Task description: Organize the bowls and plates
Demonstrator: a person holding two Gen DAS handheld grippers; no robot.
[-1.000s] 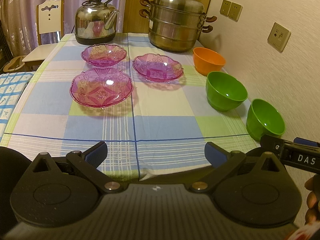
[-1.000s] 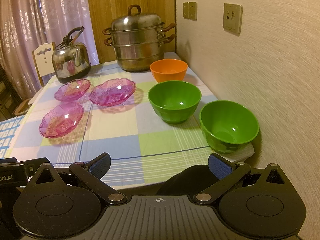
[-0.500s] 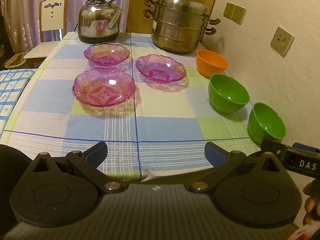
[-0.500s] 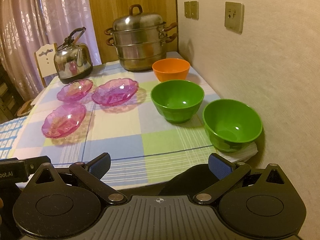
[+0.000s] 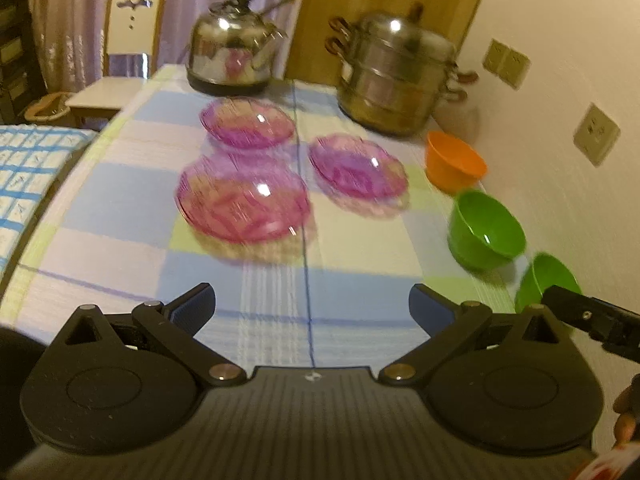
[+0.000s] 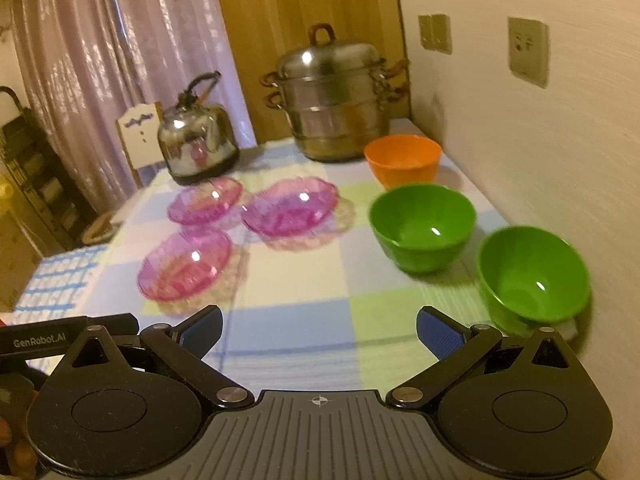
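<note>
You are holding the left tool (image 5: 312, 304) with its fingers spread wide and nothing between them, hovering over the near edge of the worktop (image 5: 360, 236). Straight ahead of it, the nearest pink plate (image 5: 242, 204) is sitting on the checked cloth, well apart from the fingertips. Beyond that plate, the far left pink plate (image 5: 248, 122) is lying near the kettle (image 5: 234, 58), and the right pink plate (image 5: 358, 168) is lying across the cloth's blue centre line from the other two.

You are holding the right tool (image 6: 319, 330) just as wide, gripping nothing. The near green bowl (image 6: 532, 280) is standing just beyond its right fingertip, close to the wall (image 6: 540, 152), apart from the pad. The second green bowl (image 6: 422, 226) is standing behind it and a little to the left, and the orange bowl (image 6: 403, 160) is standing farther back, just in front of the steamer pot (image 6: 334, 96). All three bowls are upright and unstacked, forming a row along the wall side; the three plates are lying separately on the left half of the cloth. Both views are blurring with motion.
</note>
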